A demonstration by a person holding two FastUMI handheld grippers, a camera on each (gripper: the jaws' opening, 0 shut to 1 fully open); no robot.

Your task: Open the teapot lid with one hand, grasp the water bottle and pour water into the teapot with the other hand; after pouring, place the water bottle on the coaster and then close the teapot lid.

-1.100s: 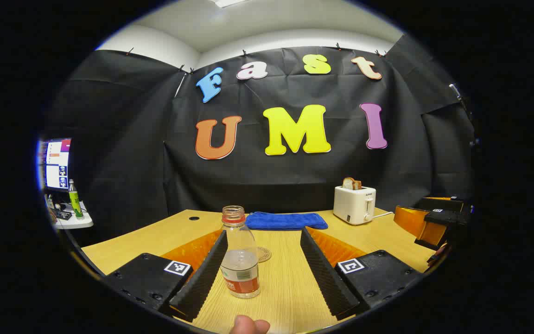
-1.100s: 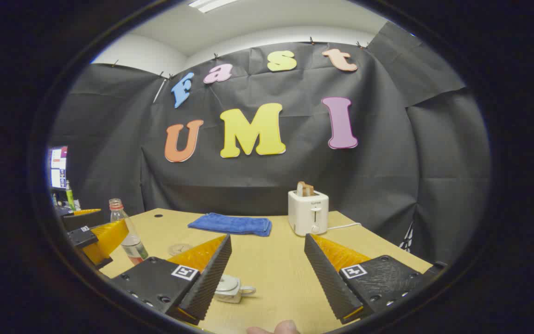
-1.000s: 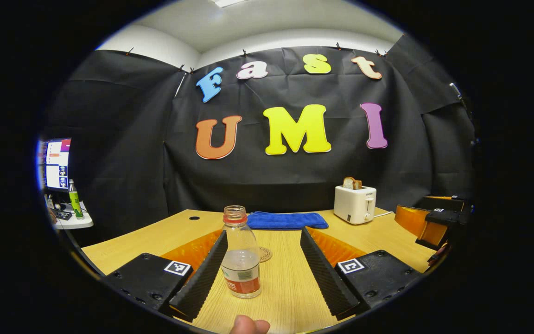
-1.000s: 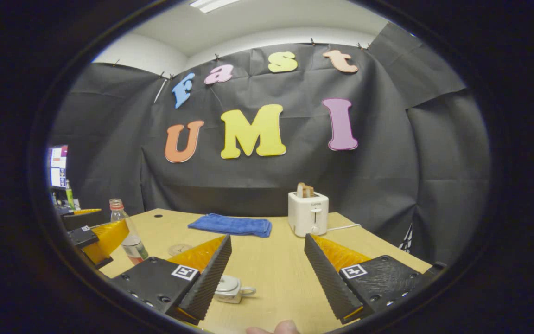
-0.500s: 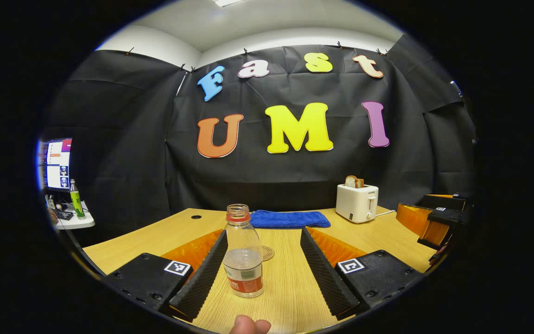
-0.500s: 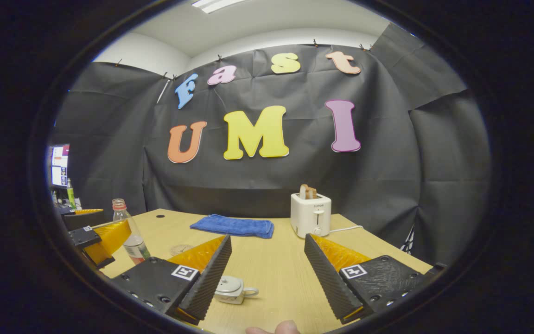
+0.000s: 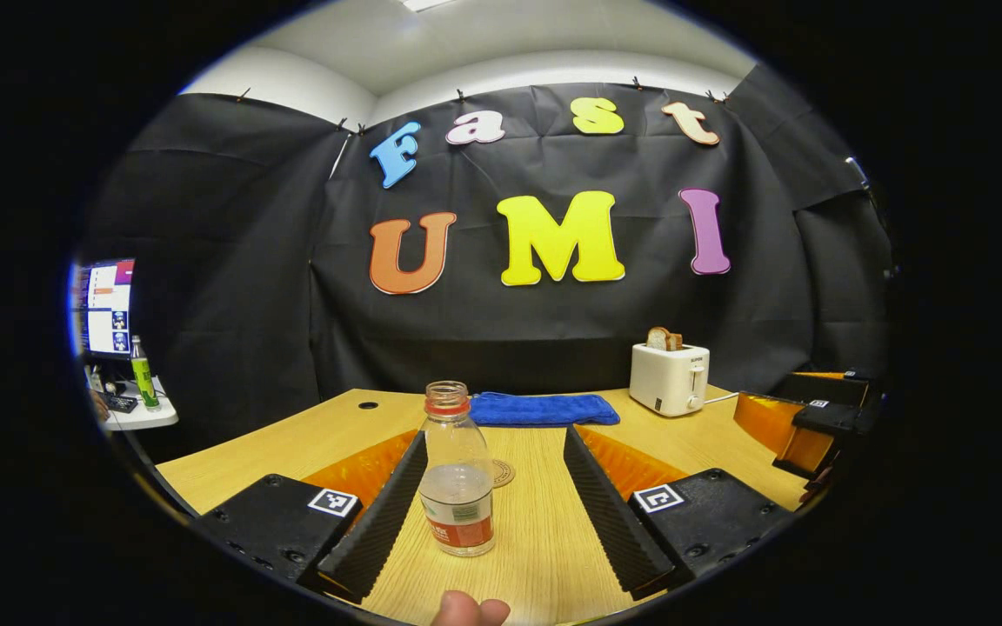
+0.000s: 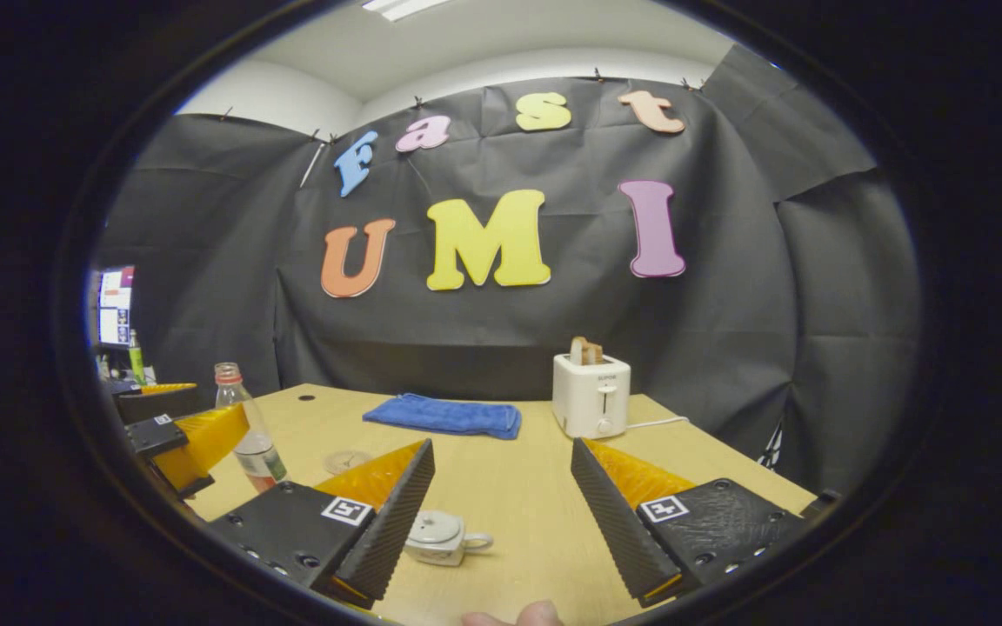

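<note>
A clear uncapped water bottle (image 7: 457,478) with a red neck ring and red label stands upright on the wooden table (image 7: 292,443), between the fingers of my left gripper (image 7: 494,509), close to the left finger. That gripper is open. A round coaster (image 7: 502,474) lies just behind the bottle. In the right gripper view a small white teapot (image 8: 438,536) with its lid on sits on the table beside the left finger of my right gripper (image 8: 501,513), which is open and holds nothing. The bottle (image 8: 244,430) and the left gripper (image 8: 183,435) also show at the far left there.
A folded blue towel (image 7: 543,409) lies at the back of the table. A white toaster (image 7: 668,377) with bread in it stands at the back right. A side desk with a screen (image 7: 105,306) and a green bottle (image 7: 143,374) is off to the left.
The right gripper has shifted so the teapot shows more fully beside its left finger. The left gripper has edged slightly around the bottle. Both stay open.
</note>
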